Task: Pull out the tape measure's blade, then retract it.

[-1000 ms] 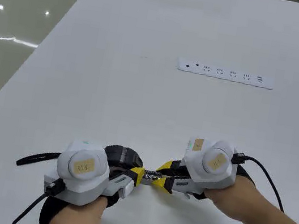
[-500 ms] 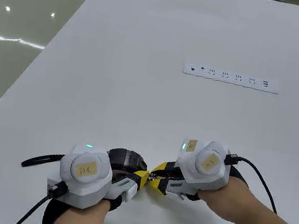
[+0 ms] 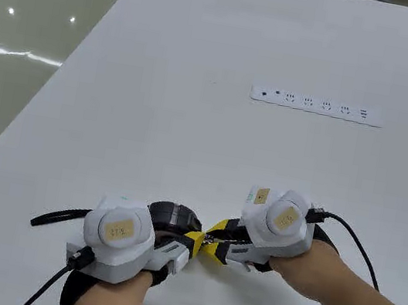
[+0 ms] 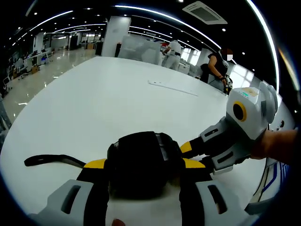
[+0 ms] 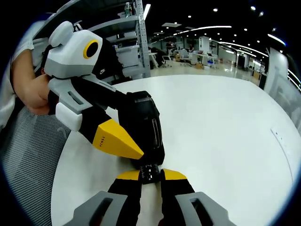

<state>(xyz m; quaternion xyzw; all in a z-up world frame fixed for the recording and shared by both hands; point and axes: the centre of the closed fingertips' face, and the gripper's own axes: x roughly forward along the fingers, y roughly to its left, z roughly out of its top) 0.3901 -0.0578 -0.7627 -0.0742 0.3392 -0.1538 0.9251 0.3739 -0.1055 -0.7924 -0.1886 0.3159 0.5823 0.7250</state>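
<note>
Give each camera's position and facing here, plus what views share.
Head view: on the headset, looking forward-down at the table; left hand, right hand, left gripper, right gripper show.
Left gripper view: on the left gripper, along its jaws past the tape measure toward the right gripper.
Right gripper view: on the right gripper, facing the left gripper; jaws pinch the blade.
Shared: all three see the tape measure.

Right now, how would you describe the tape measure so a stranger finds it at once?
Start at the white table's near edge. The tape measure is the bulky black case clamped in the left gripper, with a black strap trailing and the right gripper at its mouth. The power strip beyond is flat and white.
</note>
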